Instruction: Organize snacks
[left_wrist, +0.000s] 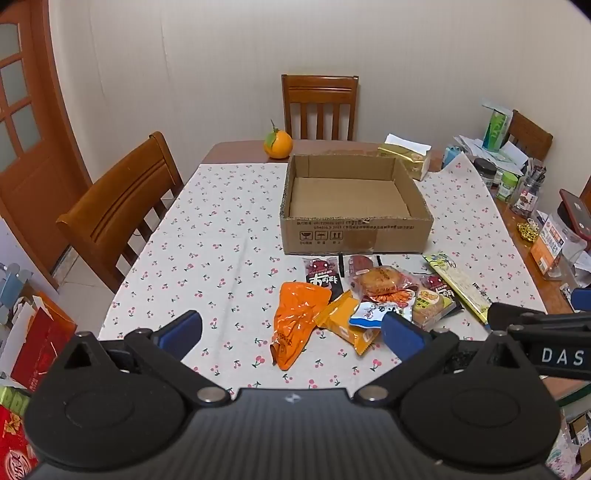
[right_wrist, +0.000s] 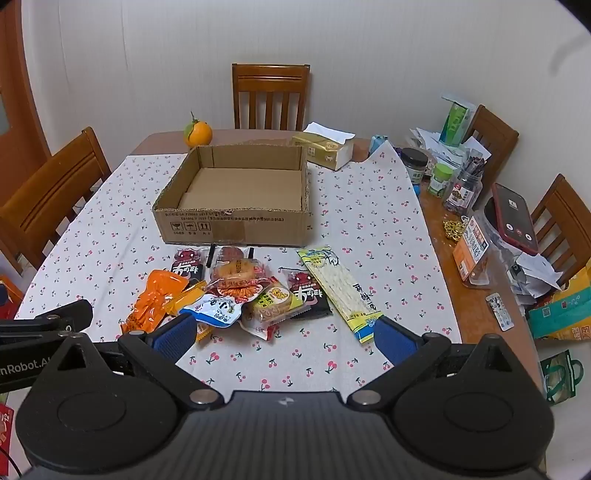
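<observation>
Snacks: heap of mixed foil and plastic snack packets (right_wrist: 240, 291) lies on the cherry-print tablecloth (right_wrist: 351, 229), just in front of the shallow brown cardboard box (right_wrist: 236, 225); box holds nothing yet.
Left gripper (left_wrist: 291, 332): jaws spread wide, nothing between them, hovering above the crumpled orange plastic packet (left_wrist: 295, 317).
Right gripper (right_wrist: 284, 334): jaws likewise wide, empty, near the long yellow-green packet (right_wrist: 341, 291).
Step, judged: first pick.
Technique: take outlying packets first; pinch across a flat edge, lift clear of the box wall.

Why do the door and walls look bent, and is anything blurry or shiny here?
Left wrist view: the fisheye lens bows the door and darkens the corners; the orange snack packet glints under room light. Right wrist view: the same bowing at the edges; the cardboard box and the long yellow packet look sharp, with soft shadows.
</observation>
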